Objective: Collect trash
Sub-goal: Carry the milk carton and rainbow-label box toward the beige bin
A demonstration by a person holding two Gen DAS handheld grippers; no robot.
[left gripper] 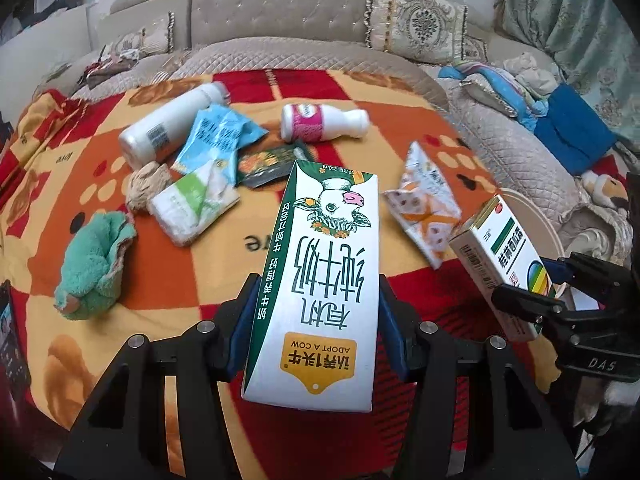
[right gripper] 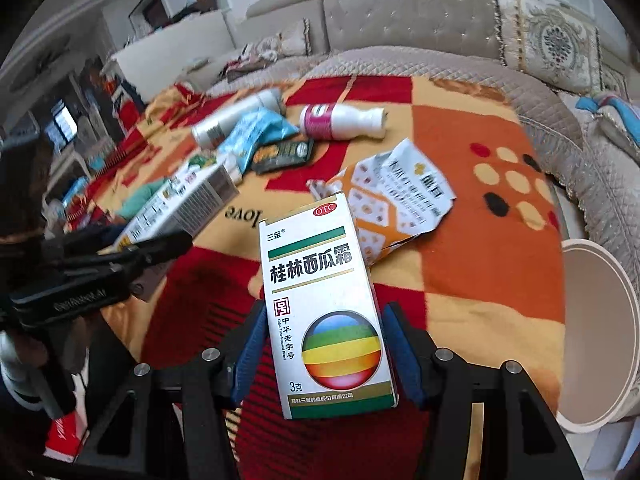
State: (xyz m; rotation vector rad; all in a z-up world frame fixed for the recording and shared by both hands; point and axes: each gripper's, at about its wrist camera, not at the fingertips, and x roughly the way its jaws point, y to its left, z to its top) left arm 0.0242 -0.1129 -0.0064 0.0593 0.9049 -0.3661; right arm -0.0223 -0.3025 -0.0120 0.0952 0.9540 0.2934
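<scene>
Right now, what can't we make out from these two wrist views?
- Bin: inside cut off by the right-wrist frame edge; the left-wrist view shows only a sliver of rim behind the medicine box.
- Right gripper: pad contact on the box unclear, a gap shows at one pad.
- Milk carton, in the left gripper: hides the blanket beneath.
- Far shelves: blurred, tiny.

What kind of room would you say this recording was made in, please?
Most likely a home living room: a tufted beige sofa with ornate cushions, a bright patterned blanket spread over it, and curtains alongside.
</scene>
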